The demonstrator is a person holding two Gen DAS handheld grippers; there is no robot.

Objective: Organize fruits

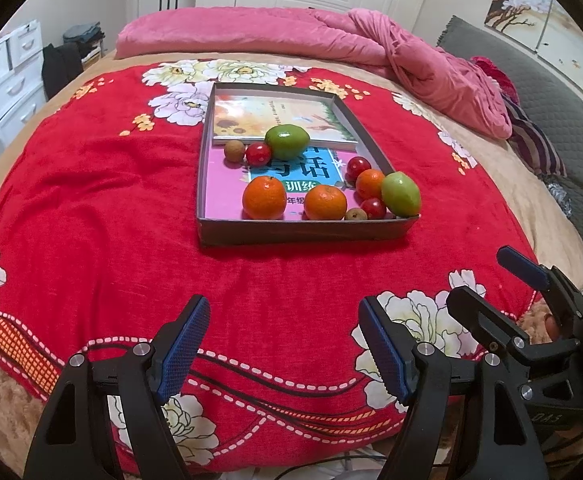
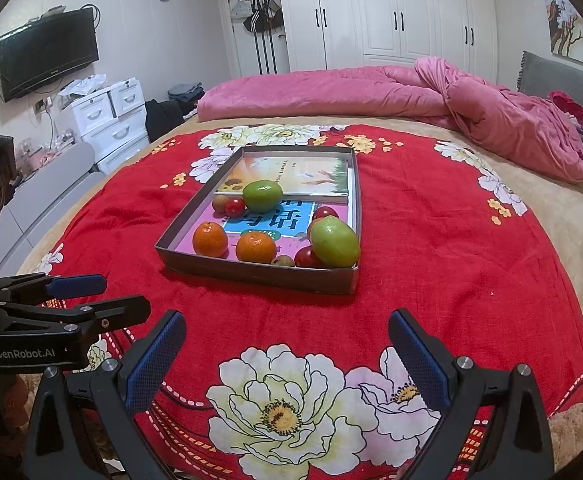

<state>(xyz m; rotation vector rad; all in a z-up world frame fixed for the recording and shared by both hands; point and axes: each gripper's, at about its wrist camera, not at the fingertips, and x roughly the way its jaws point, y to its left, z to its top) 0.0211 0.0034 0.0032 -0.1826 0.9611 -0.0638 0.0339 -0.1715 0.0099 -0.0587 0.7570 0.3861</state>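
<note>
Red floral cloth (image 1: 111, 208) covered the bed, and on it sat a shallow grey cardboard tray (image 1: 303, 232), the landmark for everything else; two books lined the tray's floor, a pale picture book (image 1: 251, 116) at its far end and a pink-and-blue one (image 1: 227, 184) nearer. All the fruit lay inside the tray; at mid-tray, against the picture book's edge, a green fruit (image 1: 287, 142) touched a small red fruit (image 1: 258, 154), with a small brown fruit (image 1: 234, 150) just beside that; along the tray's near wall stood two oranges (image 1: 264, 197) (image 1: 325, 202) side by side, then a second small brown fruit (image 1: 355, 214) and a red one (image 1: 373, 208); a second green fruit (image 1: 400, 194) leaned in the tray's near right corner, with a third orange (image 1: 369, 184) and another red fruit (image 1: 356, 167) just behind it. Well short of the tray's near wall, the left gripper (image 1: 283, 344) hung over the cloth with its blue pads spread apart and nothing between them; the right gripper (image 2: 287, 364) was likewise released and empty, on the same near side of the tray; each appeared at the edge of the other's view. Beyond the tray's far end lay a rumpled pink quilt (image 2: 331, 92).
</note>
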